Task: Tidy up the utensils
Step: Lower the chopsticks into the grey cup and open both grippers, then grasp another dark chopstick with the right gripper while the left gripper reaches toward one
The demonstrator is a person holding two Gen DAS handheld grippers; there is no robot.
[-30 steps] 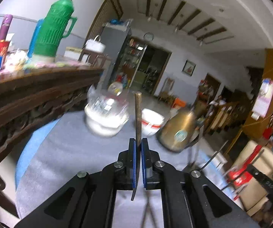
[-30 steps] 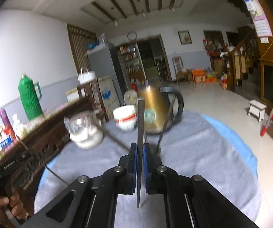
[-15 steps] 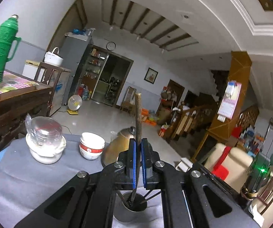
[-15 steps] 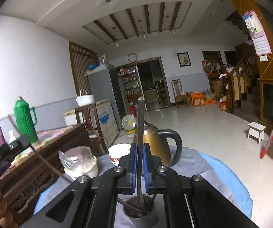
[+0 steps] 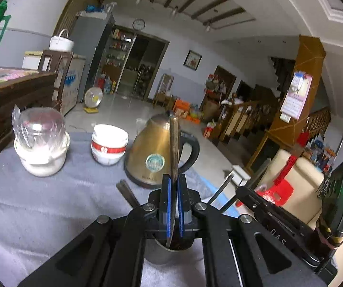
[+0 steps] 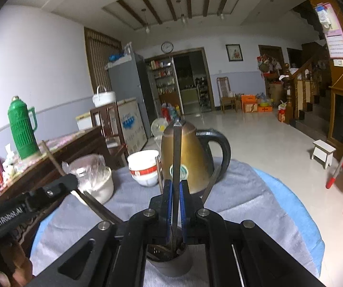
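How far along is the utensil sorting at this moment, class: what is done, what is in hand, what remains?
Done: several chopsticks already lean in the metal cup. In hand: the left gripper and the right gripper are each shut on one chopstick, the left chopstick and the right chopstick, lower ends at the cup's mouth. Left: releasing both into the cup. No loose utensils show on the grey cloth.

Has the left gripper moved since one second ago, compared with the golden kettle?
Yes. The left gripper swung right, from facing the jar to facing the kettle.

Upright chopsticks (image 6: 175, 157) over metal cup (image 6: 171, 266)
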